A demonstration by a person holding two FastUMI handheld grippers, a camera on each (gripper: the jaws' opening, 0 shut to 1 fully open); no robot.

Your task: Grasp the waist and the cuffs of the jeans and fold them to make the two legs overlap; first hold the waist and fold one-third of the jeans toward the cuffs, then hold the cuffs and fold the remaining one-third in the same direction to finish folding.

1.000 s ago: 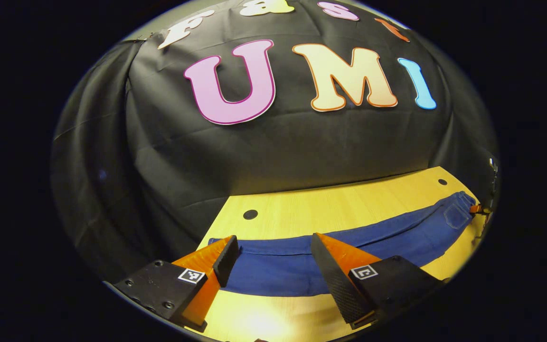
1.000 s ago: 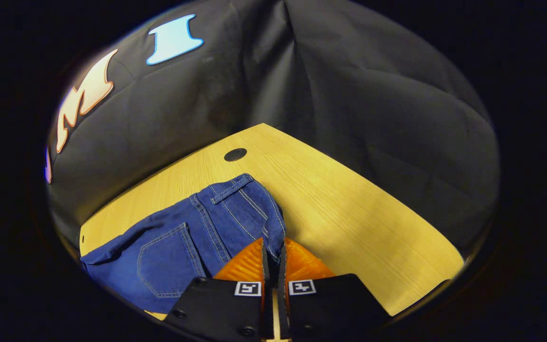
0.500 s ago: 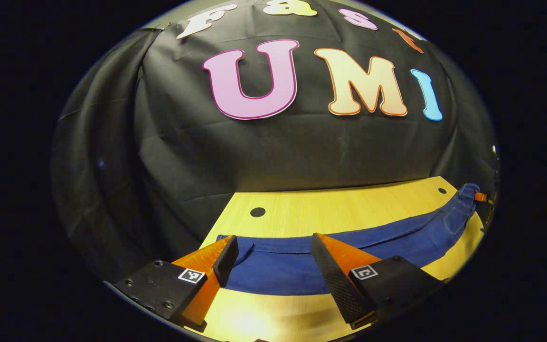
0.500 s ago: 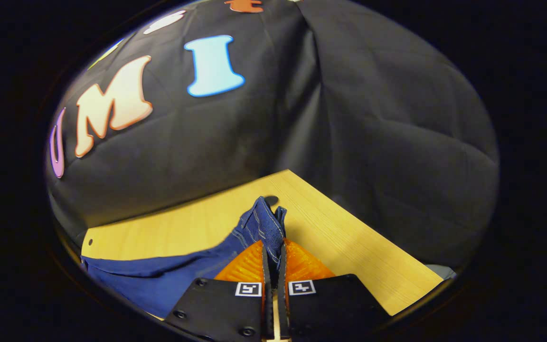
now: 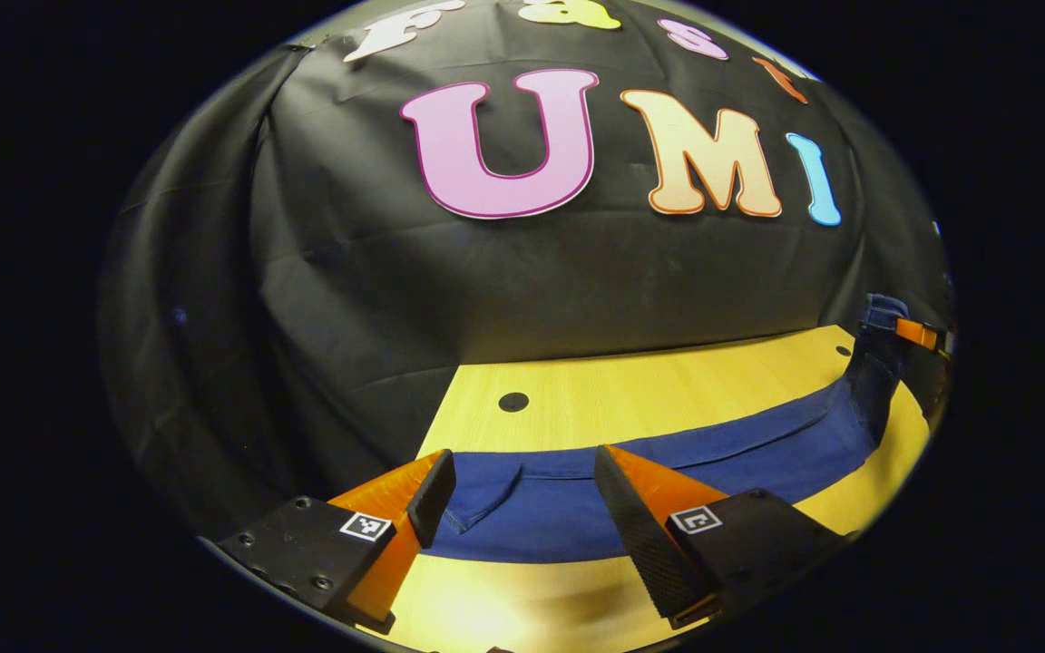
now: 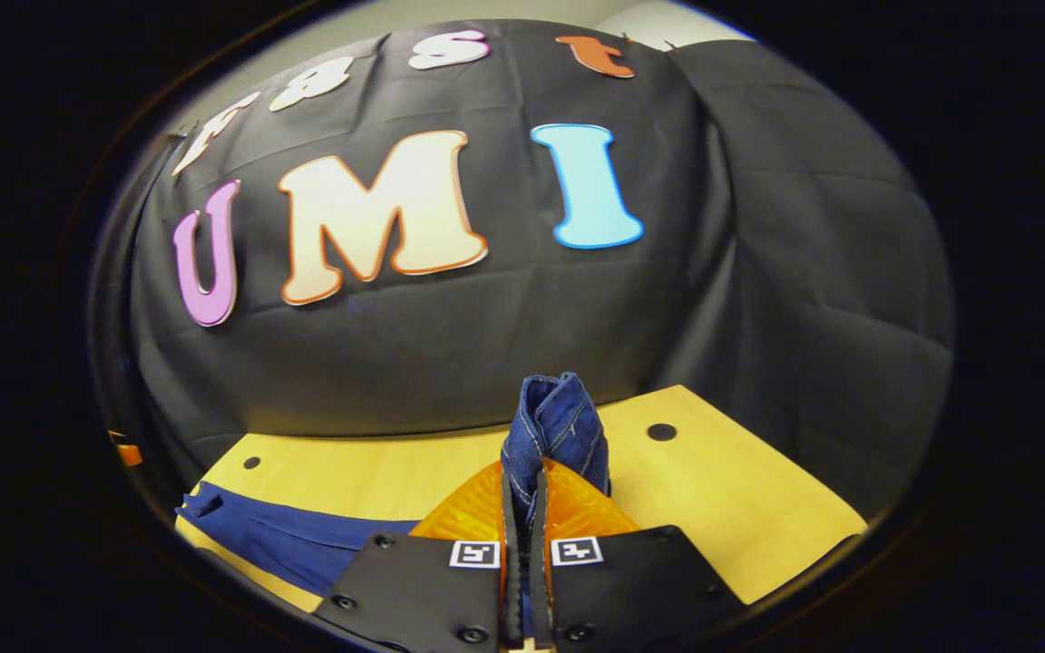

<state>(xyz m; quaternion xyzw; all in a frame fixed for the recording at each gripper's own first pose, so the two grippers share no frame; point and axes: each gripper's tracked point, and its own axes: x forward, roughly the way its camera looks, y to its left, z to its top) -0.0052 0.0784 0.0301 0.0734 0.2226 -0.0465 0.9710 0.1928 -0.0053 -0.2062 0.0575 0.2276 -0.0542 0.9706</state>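
Observation:
Blue jeans (image 5: pixel 668 472) lie stretched in a long strip across the wooden table (image 5: pixel 631 394). My left gripper (image 5: pixel 522 467) is open, low over the cuff end, one finger on each side of the leg. A small corner of the cuff (image 5: pixel 486 494) is turned over. At the far right the waist (image 5: pixel 876 363) rises off the table, held by my right gripper (image 5: pixel 920 334). In the right gripper view, that gripper (image 6: pixel 522 481) is shut on the bunched waist (image 6: pixel 554 422), which stands upright above its fingers. The legs (image 6: pixel 287 535) trail away to the lower left.
The table (image 6: pixel 740 490) has round holes near its back edge (image 5: pixel 513 401) (image 6: pixel 661 432). Black cloth walls close in behind and on both sides. Bare wood lies between the jeans and the back wall.
My right gripper has lifted the waist off the table and swung round toward the back wall, pulling that end upright. The left gripper stays open over the cuffs; a cuff corner has turned over.

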